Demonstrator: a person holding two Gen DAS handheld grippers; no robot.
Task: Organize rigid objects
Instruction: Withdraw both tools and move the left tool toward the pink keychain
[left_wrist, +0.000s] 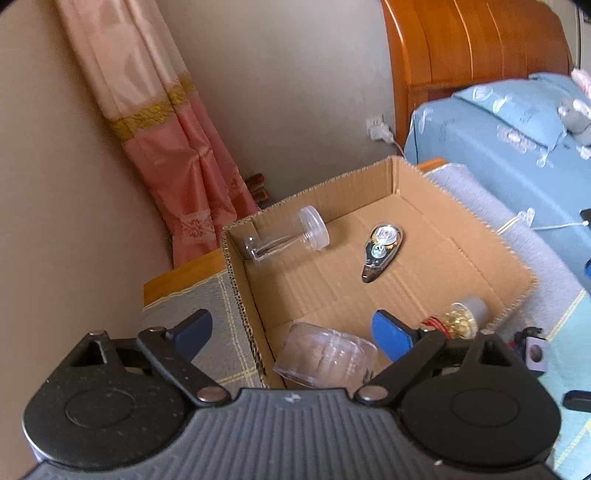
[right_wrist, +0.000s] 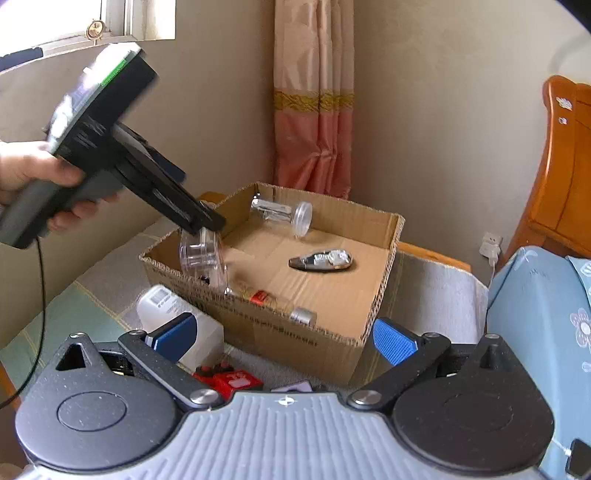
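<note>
1. Progress: cardboard box (right_wrist: 314, 332) holds four items so far – clear capped tube (left_wrist: 286, 238) at the far wall, chrome teardrop piece (left_wrist: 380, 253) mid-floor, small bottle w/ gold bits (left_wrist: 463, 319) by the near-right wall, and clear plastic jar (left_wrist: 325, 356) in the near-left corner.
2. My left gripper (left_wrist: 291, 338): jaws wide apart, jar sits between the pads but neither pad presses it. I judge the jar as delivered.
3. My right gripper (right_wrist: 284, 334): pads spread wide, nothing between them.
4. Left to do, in my judgement: items outside the box, just in front of it – white bottle w/ barcode (right_wrist: 166, 306), red item (right_wrist: 229, 376), pale purple-ish piece (right_wrist: 293, 387).
5. View diff: only the right wrist cam shows those leftovers clearly, plus my left hand (right_wrist: 33, 173) on its tool over the box corner. Left wrist cam shows the box floor from above, the blue bedding (left_wrist: 498, 147) and a small white block w/ hole (left_wrist: 535, 353) off to the right.
6. Whether the jar rests on the floor or leans on the wall: can't tell.
</note>
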